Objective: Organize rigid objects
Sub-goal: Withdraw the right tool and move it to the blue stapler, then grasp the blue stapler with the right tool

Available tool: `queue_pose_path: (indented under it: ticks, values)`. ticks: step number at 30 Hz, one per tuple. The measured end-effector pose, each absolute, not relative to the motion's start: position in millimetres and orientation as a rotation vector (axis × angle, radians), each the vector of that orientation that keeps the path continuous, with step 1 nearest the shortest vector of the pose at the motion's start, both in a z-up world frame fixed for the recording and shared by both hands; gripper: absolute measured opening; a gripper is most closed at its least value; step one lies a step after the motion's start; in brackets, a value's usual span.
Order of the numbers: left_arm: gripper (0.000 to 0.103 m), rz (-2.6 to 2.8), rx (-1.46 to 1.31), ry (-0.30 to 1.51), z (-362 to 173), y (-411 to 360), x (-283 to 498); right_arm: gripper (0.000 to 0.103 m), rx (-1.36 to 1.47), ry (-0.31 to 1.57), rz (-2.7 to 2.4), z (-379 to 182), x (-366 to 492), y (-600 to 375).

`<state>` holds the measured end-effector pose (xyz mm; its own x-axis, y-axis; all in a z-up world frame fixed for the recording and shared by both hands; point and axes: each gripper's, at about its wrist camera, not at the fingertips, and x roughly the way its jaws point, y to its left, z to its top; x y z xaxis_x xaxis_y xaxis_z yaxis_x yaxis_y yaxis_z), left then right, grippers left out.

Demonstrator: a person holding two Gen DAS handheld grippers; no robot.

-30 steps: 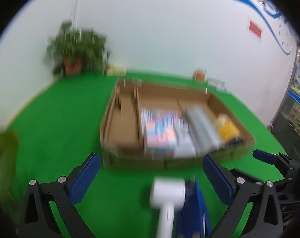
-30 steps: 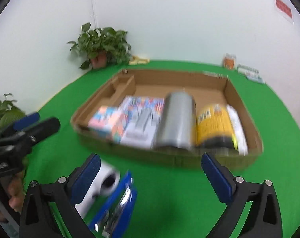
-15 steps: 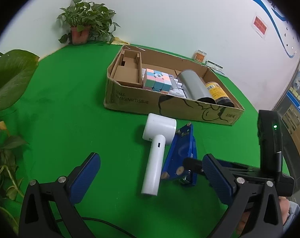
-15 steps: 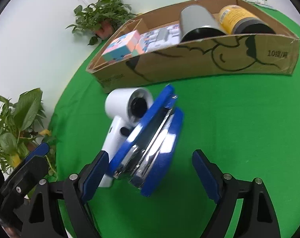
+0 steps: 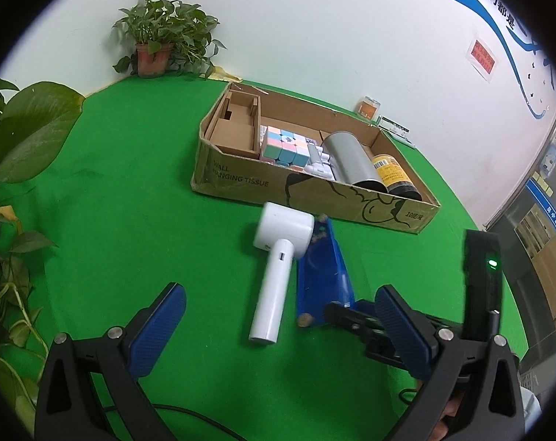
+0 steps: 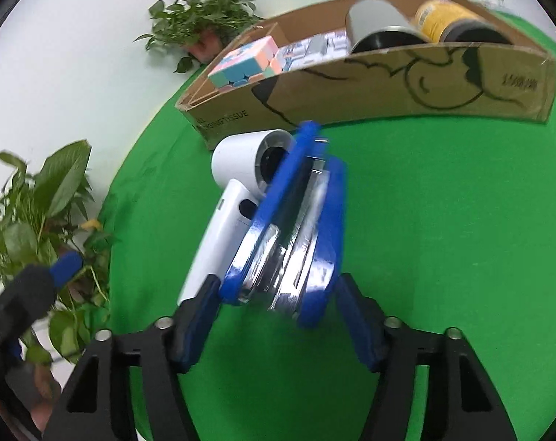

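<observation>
Right tongs [image 6: 276,314] lowered, closing around one stapler [image 6: 296,235]

You can read "WALL HANGING TISSUE" printed on the front wall of the cardboard box [image 5: 241,180], at about twelve o'clock; other labels are too blurred.

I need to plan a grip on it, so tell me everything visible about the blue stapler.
The blue stapler is a large glossy blue one with shiny metal parts inside. It lies on its side on the green cloth, slightly gaping, before the cardboard box. Its far end leans against the white handheld device. The right tool straddles its near end, jaws closing, pads not yet clearly pressing.
</observation>
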<state>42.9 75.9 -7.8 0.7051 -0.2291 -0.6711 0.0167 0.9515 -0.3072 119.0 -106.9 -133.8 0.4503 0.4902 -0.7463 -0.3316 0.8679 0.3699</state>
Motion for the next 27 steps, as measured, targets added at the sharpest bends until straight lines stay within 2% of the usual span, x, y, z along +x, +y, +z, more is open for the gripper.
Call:
queue_pose_path:
  ticks: [4,9,13,18,20,22,24,27]
  values:
    - [0.102,-0.177,-0.286,0.793,-14,65,47,0.048,0.187,1.018,0.507,-132,113,-140]
    - [0.102,-0.240,-0.300,0.848,-27,48,63,0.052,0.250,1.039,0.556,-139,116,-153]
    - [0.102,-0.263,-0.309,0.875,-33,43,67,0.056,0.157,1.004,0.524,-143,124,-138]
    - [0.102,-0.252,-0.312,0.883,-38,44,65,0.043,0.052,0.952,0.507,-144,122,-124]
    - [0.102,-0.248,-0.317,0.887,-39,46,66,0.042,0.085,0.961,0.521,-143,124,-131]
    - [0.102,-0.252,-0.317,0.887,-39,46,67,0.048,0.121,0.960,0.521,-141,127,-140]
    - [0.102,-0.252,-0.311,0.885,-39,46,69,0.076,0.132,0.935,0.516,-137,131,-150]
    - [0.102,-0.250,-0.317,0.888,-40,45,72,0.087,0.095,0.872,0.498,-128,138,-155]
